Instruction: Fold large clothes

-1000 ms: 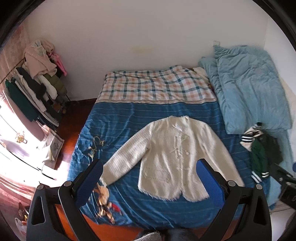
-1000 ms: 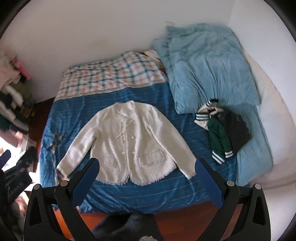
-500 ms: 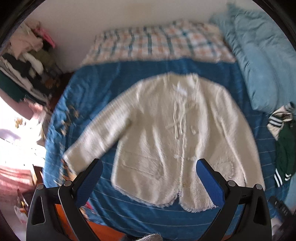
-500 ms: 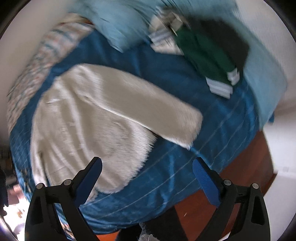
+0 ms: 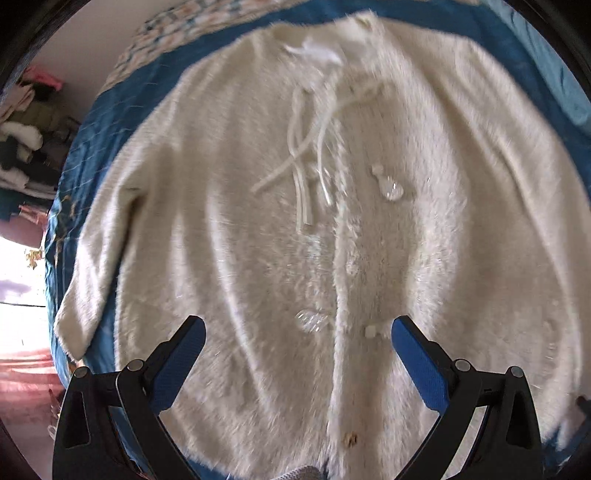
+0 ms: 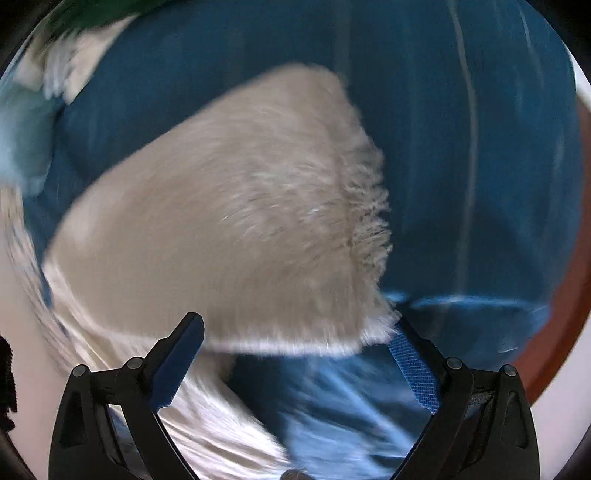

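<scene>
A cream fuzzy cardigan lies flat, front up, on the blue bedspread, with white ties at its chest. My left gripper is open and empty, close above the cardigan's lower front, near its button line. My right gripper is open and empty, close over the fringed cuff end of the cardigan's sleeve. The sleeve end lies between its fingers, blurred. Whether either gripper touches the fabric I cannot tell.
A checked blanket lies at the head of the bed. Clothes hang at the far left. A green and white garment lies beyond the sleeve. The bedspread ends at a red-brown wooden floor on the right.
Both grippers have dropped fast toward the bed. The left came down over the cardigan's front; the right swung right and down onto the sleeve end. Both stayed open.
</scene>
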`<state>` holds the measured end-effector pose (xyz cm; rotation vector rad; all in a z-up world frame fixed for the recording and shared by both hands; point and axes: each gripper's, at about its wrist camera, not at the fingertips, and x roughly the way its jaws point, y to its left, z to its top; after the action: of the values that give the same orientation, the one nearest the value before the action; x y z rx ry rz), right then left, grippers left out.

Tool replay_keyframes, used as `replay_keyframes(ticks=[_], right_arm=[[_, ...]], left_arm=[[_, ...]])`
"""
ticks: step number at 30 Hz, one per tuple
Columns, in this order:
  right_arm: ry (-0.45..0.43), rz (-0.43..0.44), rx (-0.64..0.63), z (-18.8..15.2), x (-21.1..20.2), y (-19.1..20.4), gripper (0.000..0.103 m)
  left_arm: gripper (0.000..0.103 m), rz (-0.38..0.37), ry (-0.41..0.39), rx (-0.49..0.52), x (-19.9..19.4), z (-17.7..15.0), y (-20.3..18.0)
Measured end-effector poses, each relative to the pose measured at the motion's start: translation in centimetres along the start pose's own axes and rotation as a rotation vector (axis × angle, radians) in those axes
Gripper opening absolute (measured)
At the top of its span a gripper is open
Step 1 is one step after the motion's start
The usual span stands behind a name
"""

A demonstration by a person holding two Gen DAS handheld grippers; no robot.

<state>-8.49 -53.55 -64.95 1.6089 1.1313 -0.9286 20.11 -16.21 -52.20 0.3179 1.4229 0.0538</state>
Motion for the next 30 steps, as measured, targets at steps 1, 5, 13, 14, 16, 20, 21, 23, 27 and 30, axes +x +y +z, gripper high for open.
replay_keyframes(ticks=[1,5,13,14,16,20,21,23,27,30], right_arm=[[-0.041,0.063,0.054,0.1,0.1,-0.2,0.093],[-0.322,0.054,0.032,-0.5,-4.0,1.6,0.017],[-0.251,0.072,-0.146,3.4,-1.0,5.8,0.040],[-0.191,0.133,-0.089,4.2,0.8,5.2,0.054],[-0.193,0.224,0.015,4.2,2.2,4.2,0.057],[-0.259,0.275,0.143,3.7,2.5,5.3,0.011],[-0.278,0.258,0.132,3.3,2.2,6.1,0.011],[-0.336,0.214,0.038,2.1,0.3,9.5,0.011],[-0.441,0.180,-0.240,-1.7,-4.6,18.9,0.011],[-0.473,0.196,-0.435,-5.4,-7.2,26.2,0.011]], left_arm=[[0.103,0.003,0.001,0.003,0.5,0.1,-0.2],[0.103,-0.002,0.009,-0.002,1.1,0.2,-0.1],[0.103,0.000,-0.003,-0.013,0.9,-0.2,1.9],[0.103,0.007,-0.001,-0.014,1.1,-0.2,2.1],[0.103,0.017,0.006,-0.022,1.8,-0.1,2.7],[0.103,0.037,-0.006,-0.052,2.7,0.6,4.1],[0.103,0.041,-0.010,-0.062,2.7,0.9,4.8],[0.103,0.046,-0.024,-0.086,2.7,1.1,6.2],[0.103,0.095,-0.049,-0.172,2.4,1.0,11.2],[0.103,0.126,-0.037,-0.261,2.6,0.3,16.1]])
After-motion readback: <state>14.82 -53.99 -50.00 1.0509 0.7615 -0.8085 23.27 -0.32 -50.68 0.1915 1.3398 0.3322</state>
